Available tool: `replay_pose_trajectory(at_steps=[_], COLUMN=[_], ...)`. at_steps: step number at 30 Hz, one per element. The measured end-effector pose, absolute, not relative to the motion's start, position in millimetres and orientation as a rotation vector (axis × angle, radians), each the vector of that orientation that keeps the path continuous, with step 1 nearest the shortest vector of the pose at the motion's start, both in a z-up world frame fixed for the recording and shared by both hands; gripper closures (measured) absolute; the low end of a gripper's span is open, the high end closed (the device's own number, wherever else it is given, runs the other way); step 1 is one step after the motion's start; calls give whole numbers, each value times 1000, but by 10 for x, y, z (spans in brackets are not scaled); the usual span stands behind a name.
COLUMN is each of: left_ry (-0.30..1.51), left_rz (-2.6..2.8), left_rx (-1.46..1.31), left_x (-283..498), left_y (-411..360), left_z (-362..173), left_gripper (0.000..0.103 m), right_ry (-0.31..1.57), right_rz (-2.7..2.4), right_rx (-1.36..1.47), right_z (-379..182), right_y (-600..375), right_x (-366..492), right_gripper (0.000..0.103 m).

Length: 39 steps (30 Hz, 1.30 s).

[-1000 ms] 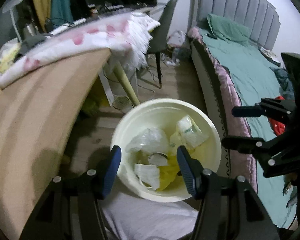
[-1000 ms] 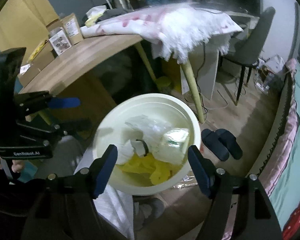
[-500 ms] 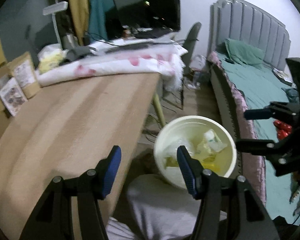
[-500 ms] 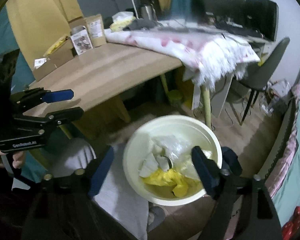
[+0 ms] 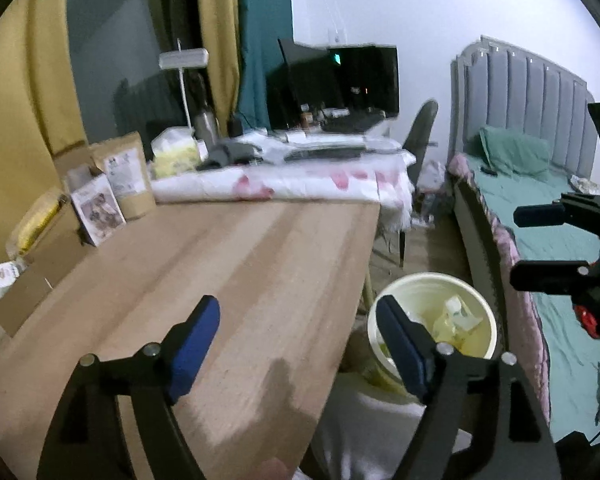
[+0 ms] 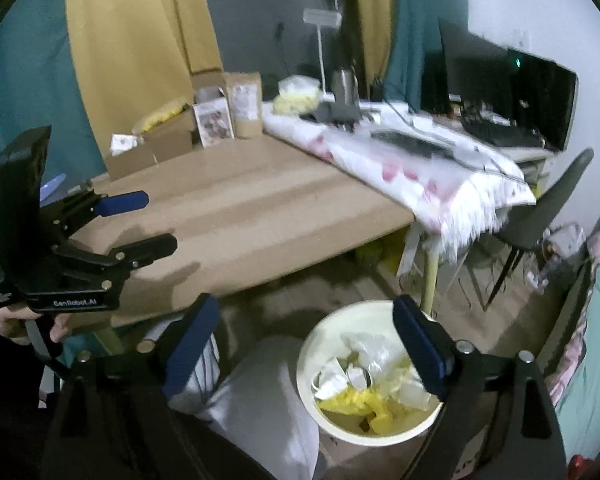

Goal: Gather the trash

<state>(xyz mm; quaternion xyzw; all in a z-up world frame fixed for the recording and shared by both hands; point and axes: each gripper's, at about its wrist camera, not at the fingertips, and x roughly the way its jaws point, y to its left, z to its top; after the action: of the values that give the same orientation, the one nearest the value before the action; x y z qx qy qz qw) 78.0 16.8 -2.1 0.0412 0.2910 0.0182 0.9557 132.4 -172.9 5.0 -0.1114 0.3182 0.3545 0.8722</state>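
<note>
A cream round bin [image 5: 482, 312] stands on the floor beside the wooden table [image 5: 228, 280]; it holds white and yellow trash [image 6: 364, 376]. The bin's rim also shows in the right wrist view [image 6: 312, 344]. My left gripper [image 5: 298, 344] is open and empty, raised over the table's near edge. My right gripper [image 6: 304, 348] is open and empty above the floor, with the bin under its right finger. Each gripper shows in the other's view: the right one [image 5: 540, 240], the left one [image 6: 140, 220].
Brown pouches and cardboard boxes [image 5: 112, 184] line the table's left side. A white and pink cloth [image 5: 300, 184] covers the far end, with a lamp, monitor and keyboard behind. A grey chair [image 6: 540, 220] and a bed [image 5: 548, 216] stand to the right.
Both grippers have risen and tilted up from directly over the bin; the bin has slid to the lower right of each view and the tabletop has come into sight. Jaws stay open.
</note>
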Motion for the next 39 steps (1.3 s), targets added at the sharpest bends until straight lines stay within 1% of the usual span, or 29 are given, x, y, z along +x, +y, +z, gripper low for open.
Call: replay_pose_trajectory(at_steps=[1, 8, 15, 21, 39], left_ry=[575, 484, 402, 371, 390], left_rz=[41, 45, 31, 9, -49], left_rx=[82, 76, 80, 102, 85], left_x=[741, 478, 200, 113, 225], left_y=[183, 236, 157, 9, -270], left_z=[14, 229, 378, 446, 381], left_gripper=[19, 14, 10, 9, 8], right_ry=[653, 555, 495, 469, 485], right_rz=[743, 752, 751, 738, 690], right_rx=[-236, -255, -250, -235, -187], right_z=[93, 391, 539, 559, 376], right_y=[-1717, -1688, -1743, -1857, -2239], right_x=[1286, 1017, 760, 689, 858], right_gripper=[6, 5, 4, 4, 3])
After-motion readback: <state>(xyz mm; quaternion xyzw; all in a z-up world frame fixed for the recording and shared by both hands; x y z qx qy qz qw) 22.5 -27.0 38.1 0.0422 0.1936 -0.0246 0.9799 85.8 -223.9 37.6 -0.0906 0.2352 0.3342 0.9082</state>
